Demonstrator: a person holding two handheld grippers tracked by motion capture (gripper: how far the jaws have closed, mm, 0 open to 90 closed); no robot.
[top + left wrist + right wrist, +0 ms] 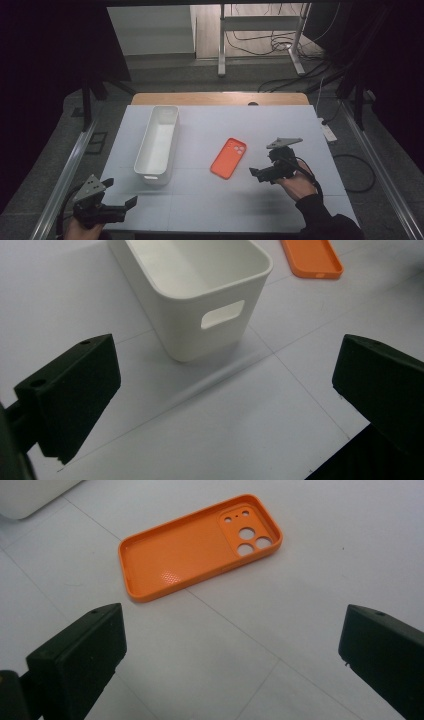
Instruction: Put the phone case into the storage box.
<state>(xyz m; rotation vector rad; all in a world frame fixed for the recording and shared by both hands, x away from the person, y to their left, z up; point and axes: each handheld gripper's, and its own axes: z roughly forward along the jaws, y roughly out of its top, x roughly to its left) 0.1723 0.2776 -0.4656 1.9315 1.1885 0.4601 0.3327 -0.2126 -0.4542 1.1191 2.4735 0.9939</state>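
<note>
My right tongs [257, 174] hover low over the white counter [280, 125], jaws spread wide with nothing between them, pointed toward the flat orange silicone phone case [228, 158]. That case lies hollow side up near the middle of the counter, its camera cut-outs at the far end, tilted a little off the counter's lines. In the right gripper view the case [195, 555] sits just beyond my jaws, apart from both, with bare counter all around it and a panel seam running under its near corner.

My left tongs [120, 192] sit at the near left corner of the counter, close to its front edge, jaws also spread and holding nothing. Ahead of them stands the long white plastic bin [157, 142], open on top, with a handle slot in its near end wall. In the left gripper view the bin [200, 315] is near but not touching my jaws, and the dark drop past the counter's edge shows at the lower right.

Between bin and case lies an open strip of counter; the 2 are well apart.
</note>
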